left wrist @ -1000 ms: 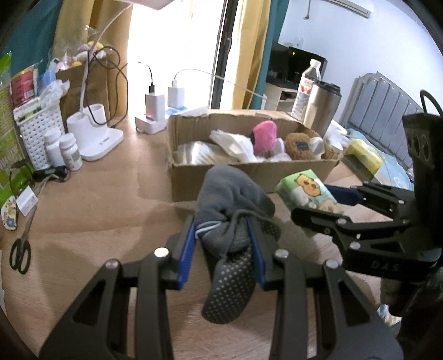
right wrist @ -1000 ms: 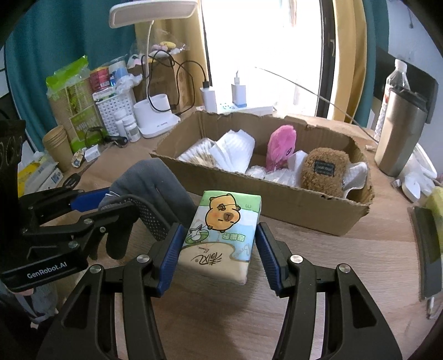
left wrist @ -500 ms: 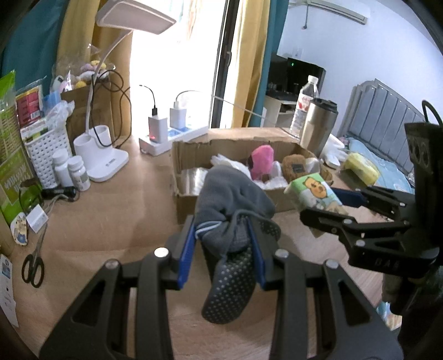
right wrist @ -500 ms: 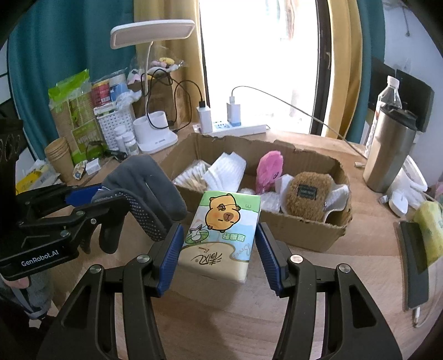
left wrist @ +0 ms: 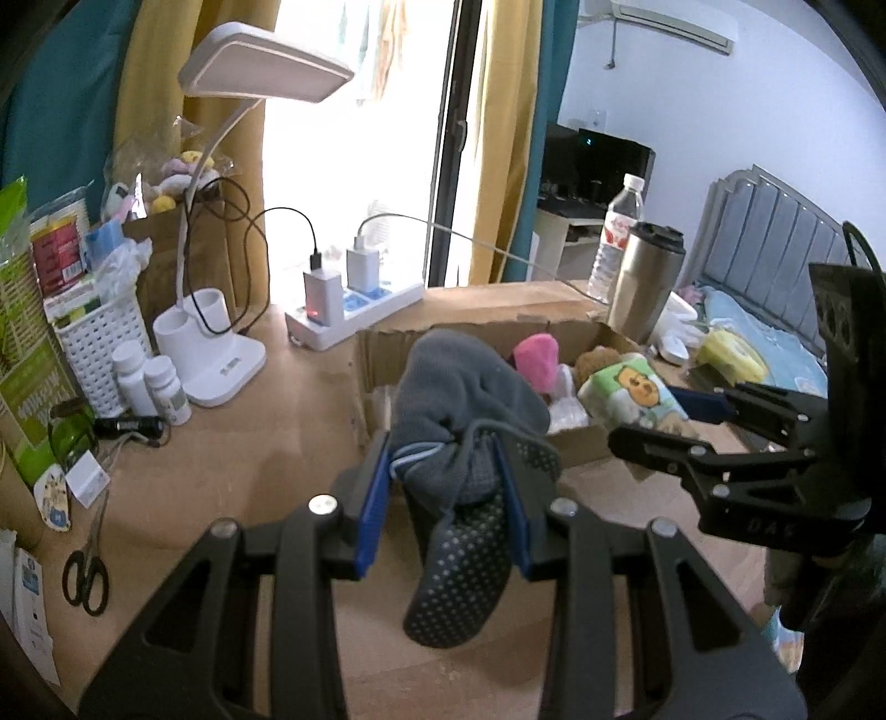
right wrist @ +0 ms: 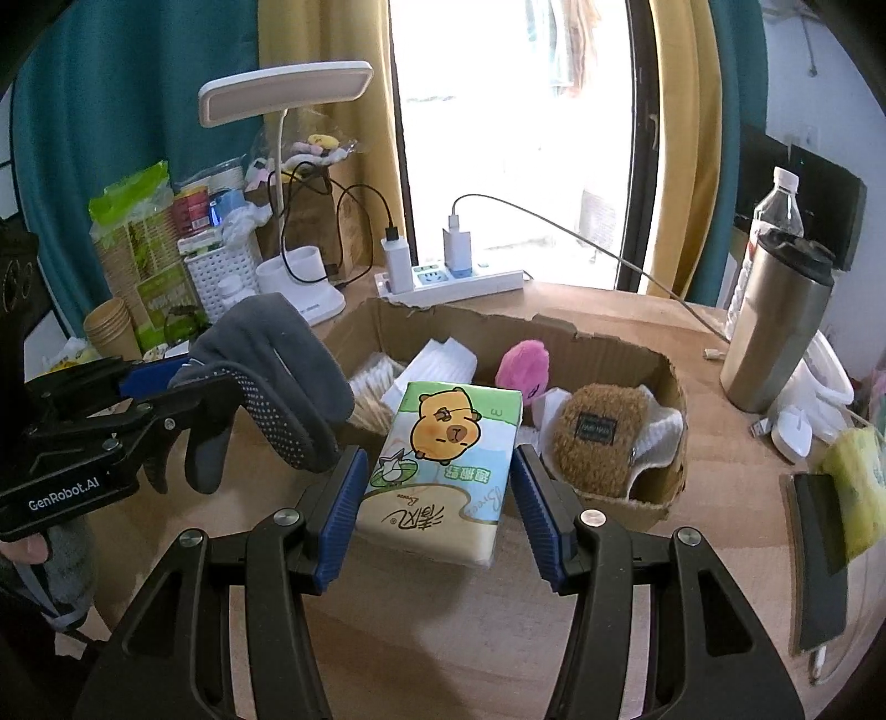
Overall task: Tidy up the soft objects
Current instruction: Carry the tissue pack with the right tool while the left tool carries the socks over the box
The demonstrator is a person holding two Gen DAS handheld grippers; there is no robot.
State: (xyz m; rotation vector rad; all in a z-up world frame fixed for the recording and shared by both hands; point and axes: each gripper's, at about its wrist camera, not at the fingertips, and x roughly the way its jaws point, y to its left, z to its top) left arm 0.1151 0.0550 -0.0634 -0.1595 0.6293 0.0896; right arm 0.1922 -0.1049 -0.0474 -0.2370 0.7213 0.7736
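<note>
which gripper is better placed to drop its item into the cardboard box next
Probably right. The right gripper holds the capybara-print tissue pack right at the brown cardboard box front wall; the left gripper, gripping the grey dotted glove, sits off its left corner.

Grey glove point(left wrist: 465, 387) with pale dotted palm; tissue pack point(right wrist: 443, 459) green, white and tan, printed with an orange capybara. Tongs' pads point(right wrist: 339, 512) blue (frames black). Brown cardboard box point(right wrist: 626, 354) holds a pink plush point(right wrist: 523, 368).

Before me a bright window point(right wrist: 498, 111) flanked by yellow curtains point(right wrist: 326, 33) and teal drapes point(right wrist: 111, 83); wooden worktop point(left wrist: 249, 443); white desk lamp point(left wrist: 266, 66); grey headboard point(left wrist: 775, 221) at right; wall air-conditioner point(left wrist: 664, 22).
</note>
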